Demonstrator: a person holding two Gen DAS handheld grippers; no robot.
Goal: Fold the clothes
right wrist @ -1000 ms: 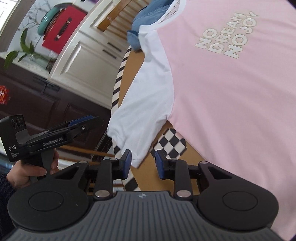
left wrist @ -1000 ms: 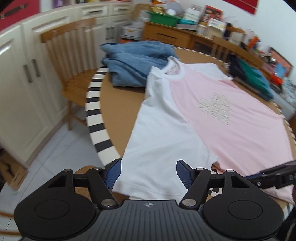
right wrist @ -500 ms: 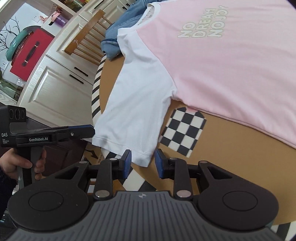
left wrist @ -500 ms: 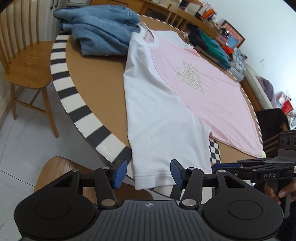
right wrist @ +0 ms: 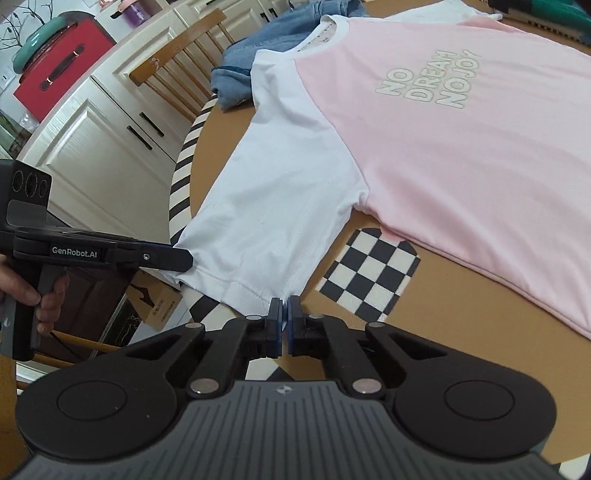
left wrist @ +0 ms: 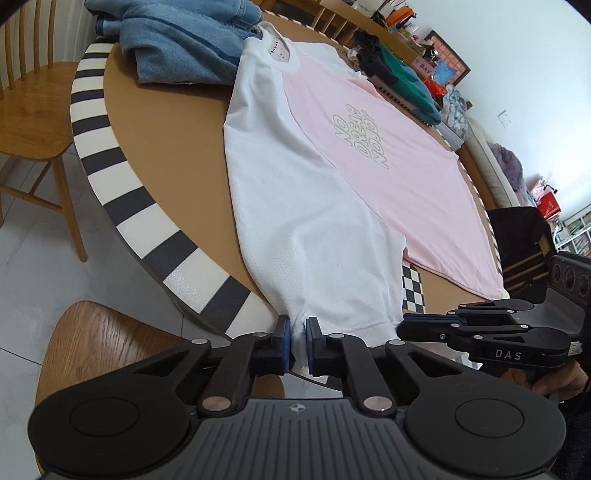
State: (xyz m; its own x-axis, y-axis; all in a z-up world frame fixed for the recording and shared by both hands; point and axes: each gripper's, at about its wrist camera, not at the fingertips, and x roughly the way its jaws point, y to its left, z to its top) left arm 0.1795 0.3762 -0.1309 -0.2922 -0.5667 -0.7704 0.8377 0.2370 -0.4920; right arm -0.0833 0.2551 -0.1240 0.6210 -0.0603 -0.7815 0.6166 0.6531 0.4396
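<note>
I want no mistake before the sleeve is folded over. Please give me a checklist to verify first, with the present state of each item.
1. Left tongs shut on white sleeve hem, having just closed: ok.
2. Right tongs shut on the hem's other corner, having just closed: ok.
3. Both grips hold both fabric layers: cannot tell.
4. Pink T-shirt body lies flat: ok.
5. Folded jeans clear of the sleeve: not ok, collar lies against them.

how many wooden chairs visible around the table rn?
4, maybe more hidden. One spindle-back chair by the cabinets, left of the table. One round seat under the left gripper. Two chair backs past the far edge.
</note>
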